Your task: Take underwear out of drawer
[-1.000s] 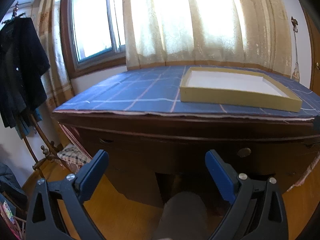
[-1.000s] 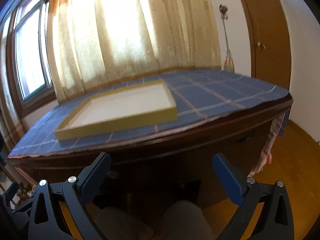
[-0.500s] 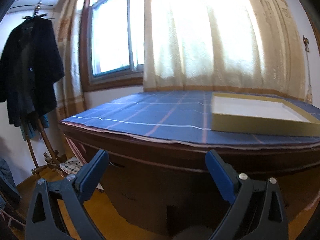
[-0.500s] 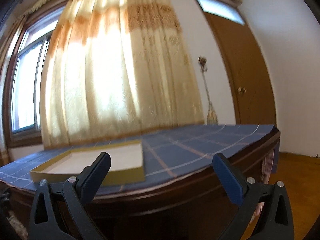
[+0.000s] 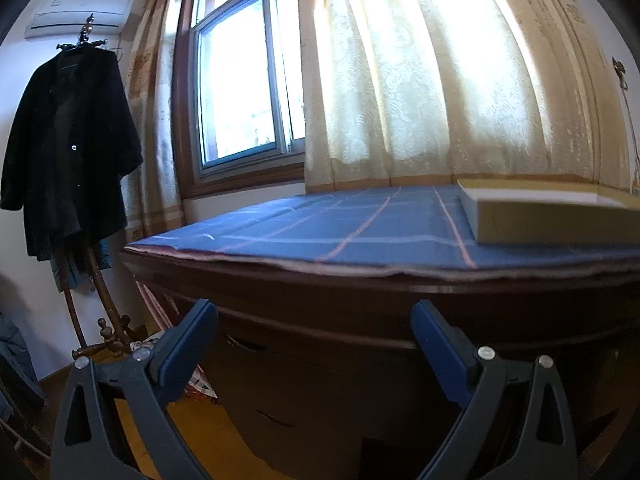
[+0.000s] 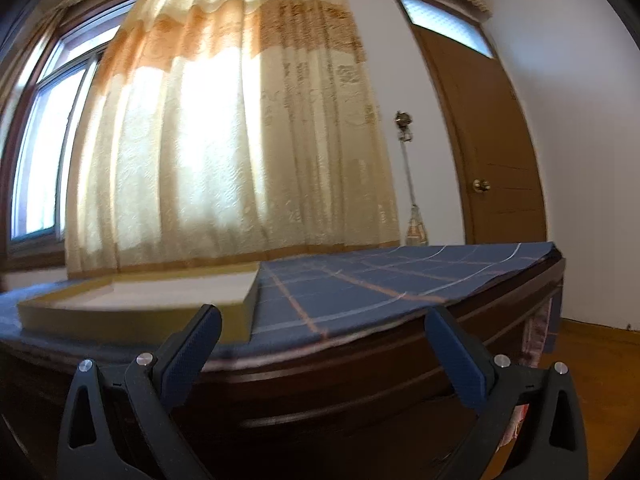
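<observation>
A dark wooden desk [image 5: 360,304] fills the lower half of both views, topped with a blue checked cloth [image 5: 360,228]. Its drawer fronts [image 5: 304,384] are shut and in shadow; no underwear shows. My left gripper [image 5: 314,326] is open and empty, level with the desk's front edge near its left end. My right gripper [image 6: 322,332] is open and empty, in front of the desk edge [image 6: 360,364] toward its right end. A shallow yellow tray [image 6: 136,304] with a white inside lies on the cloth; it also shows in the left wrist view [image 5: 552,220].
A coat stand with a dark coat [image 5: 68,140] stands left of the desk. A window [image 5: 244,80] and cream curtains [image 6: 232,140] are behind the desk. A brown door [image 6: 488,132] is at the right. Wooden floor [image 6: 600,360] lies right of the desk.
Both grippers have dropped and tilted up, from looking down on the desk top to looking along its front edge. The left view has swung left. Both stayed open.
</observation>
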Motion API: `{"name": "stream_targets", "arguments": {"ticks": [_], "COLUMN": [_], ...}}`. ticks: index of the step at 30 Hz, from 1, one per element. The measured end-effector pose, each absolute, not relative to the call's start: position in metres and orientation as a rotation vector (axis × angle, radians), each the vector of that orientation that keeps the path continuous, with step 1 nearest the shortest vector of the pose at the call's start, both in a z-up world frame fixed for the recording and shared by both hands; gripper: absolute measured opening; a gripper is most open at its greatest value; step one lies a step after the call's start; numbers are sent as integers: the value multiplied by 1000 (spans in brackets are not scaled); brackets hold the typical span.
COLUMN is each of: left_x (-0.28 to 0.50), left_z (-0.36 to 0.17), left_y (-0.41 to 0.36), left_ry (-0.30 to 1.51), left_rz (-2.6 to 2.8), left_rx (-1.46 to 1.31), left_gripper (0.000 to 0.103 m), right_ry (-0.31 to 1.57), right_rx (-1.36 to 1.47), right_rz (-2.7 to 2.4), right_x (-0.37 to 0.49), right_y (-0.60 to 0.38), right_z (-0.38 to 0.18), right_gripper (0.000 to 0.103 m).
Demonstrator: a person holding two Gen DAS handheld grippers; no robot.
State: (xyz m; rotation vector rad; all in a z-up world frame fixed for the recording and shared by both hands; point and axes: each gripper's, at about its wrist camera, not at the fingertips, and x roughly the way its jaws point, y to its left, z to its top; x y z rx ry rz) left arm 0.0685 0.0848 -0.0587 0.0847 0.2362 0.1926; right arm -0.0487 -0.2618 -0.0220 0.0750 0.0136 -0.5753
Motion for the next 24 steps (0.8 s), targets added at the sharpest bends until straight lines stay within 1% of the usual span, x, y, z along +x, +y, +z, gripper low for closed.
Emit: {"name": "stream_targets", "arguments": {"ticks": [4,7,9,10,11,18,24], "left_x": [66,65,64,65,64,67,81], "left_z": [-68,-63,-60,-59,-60,-60,-62], "left_y": [83,90,92,92,94,93,112], "left_ry": [232,186,149,133,106,-2,-39], "left_rz": [168,175,188,201,206,303,364], "left_rx": [100,56,41,34,21,59,-14], "left_gripper": [99,99,99,103,103,103,103], "right_ry": [56,6,-72,-102,-117,-146,-179], "right_rx": [50,14,-17,-21,-22,-22,14], "right_rz": [-525,-562,-609,-620,-625,-649,-653], "right_x": [-49,-50,-51,-50,-48,-26,-18], "right_y": [-261,-264,-268,-271,-274,-287,-293], "right_z": [-42,-43,-39,-36,-34,-37,-46], "right_gripper": [102,102,102,102,102,102,102]}}
